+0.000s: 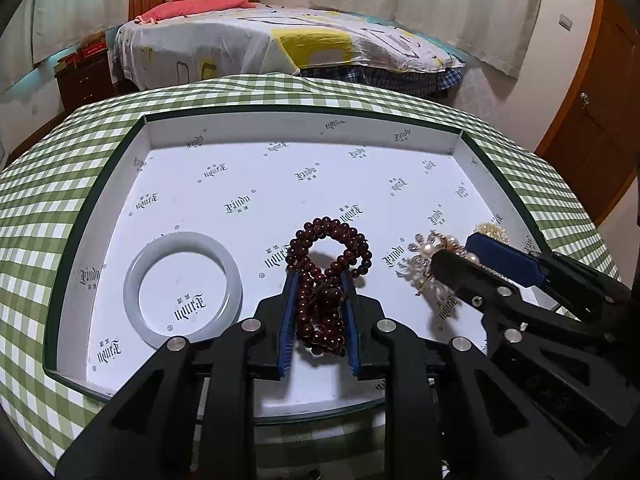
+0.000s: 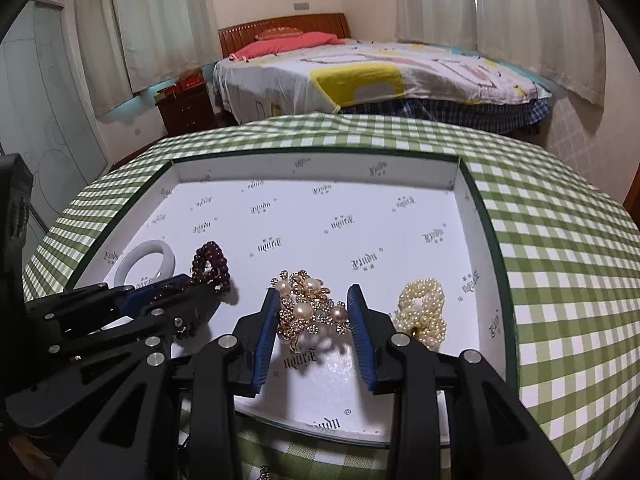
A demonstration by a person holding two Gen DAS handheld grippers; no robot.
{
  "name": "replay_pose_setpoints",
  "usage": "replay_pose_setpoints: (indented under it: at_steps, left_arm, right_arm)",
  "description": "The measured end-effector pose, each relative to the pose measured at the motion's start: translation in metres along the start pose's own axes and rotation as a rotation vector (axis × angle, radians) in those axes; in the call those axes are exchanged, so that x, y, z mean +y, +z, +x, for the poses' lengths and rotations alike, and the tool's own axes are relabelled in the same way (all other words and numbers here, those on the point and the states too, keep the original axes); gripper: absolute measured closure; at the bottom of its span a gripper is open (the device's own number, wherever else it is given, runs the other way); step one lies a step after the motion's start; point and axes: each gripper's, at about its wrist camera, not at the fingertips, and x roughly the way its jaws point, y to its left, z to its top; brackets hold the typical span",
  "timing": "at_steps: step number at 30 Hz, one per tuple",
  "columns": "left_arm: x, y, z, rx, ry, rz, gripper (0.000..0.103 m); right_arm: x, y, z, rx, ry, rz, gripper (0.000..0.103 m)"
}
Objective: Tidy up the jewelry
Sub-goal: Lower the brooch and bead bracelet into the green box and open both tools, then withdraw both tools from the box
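Observation:
A shallow white box tray (image 1: 304,128) (image 2: 452,176) with a green rim lies on the checked table. In it lie a pale jade bangle (image 1: 132,280) (image 2: 120,272), a dark red bead bracelet (image 1: 332,248) (image 2: 210,262), a gold pearl brooch (image 2: 308,308) (image 1: 424,256) and a cream pearl bracelet (image 2: 424,308) (image 1: 494,230). My left gripper (image 1: 319,276) (image 2: 188,284) is shut on the bead bracelet. My right gripper (image 2: 314,294) (image 1: 456,250) is open, its fingers either side of the brooch, apart from it.
The table wears a green and white checked cloth (image 1: 48,200) (image 2: 560,240). Behind it stand a bed (image 1: 280,40) (image 2: 380,72), a dark nightstand (image 1: 84,80) and curtains. A wooden door (image 1: 592,128) is at the right.

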Motion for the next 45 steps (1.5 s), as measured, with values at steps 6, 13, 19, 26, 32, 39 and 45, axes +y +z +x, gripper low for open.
replay_pose_setpoints:
  at_steps: [6, 13, 19, 26, 32, 39, 45]
  left_arm:
    - [-0.003, 0.002, 0.001, 0.000, -0.009, 0.005, 0.074]
    - [-0.002, 0.002, 0.000, -0.008, -0.004, -0.019, 0.058]
    - [0.000, -0.001, -0.005, -0.020, -0.001, -0.018, 0.046]
    - [0.002, -0.005, -0.025, -0.059, -0.007, -0.029, 0.033]
    - [0.003, -0.015, -0.059, -0.127, 0.013, -0.004, 0.031]
    - [0.015, -0.040, -0.106, -0.208, 0.052, -0.013, 0.031]
    - [0.028, -0.073, -0.135, -0.230, 0.109, -0.012, 0.031]
  right_arm:
    - [-0.005, -0.003, 0.002, 0.031, 0.012, 0.027, 0.064]
    - [-0.013, -0.003, -0.003, 0.012, 0.020, 0.054, 0.059]
    - [-0.014, -0.003, -0.017, -0.028, 0.017, 0.064, 0.056]
    - [-0.013, -0.007, -0.045, -0.092, 0.006, 0.073, 0.054]
    - [-0.009, -0.016, -0.075, -0.147, -0.023, 0.067, 0.053]
    - [0.000, -0.039, -0.098, -0.170, -0.050, 0.045, 0.053]
    - [0.006, -0.061, -0.108, -0.180, -0.056, 0.042, 0.053]
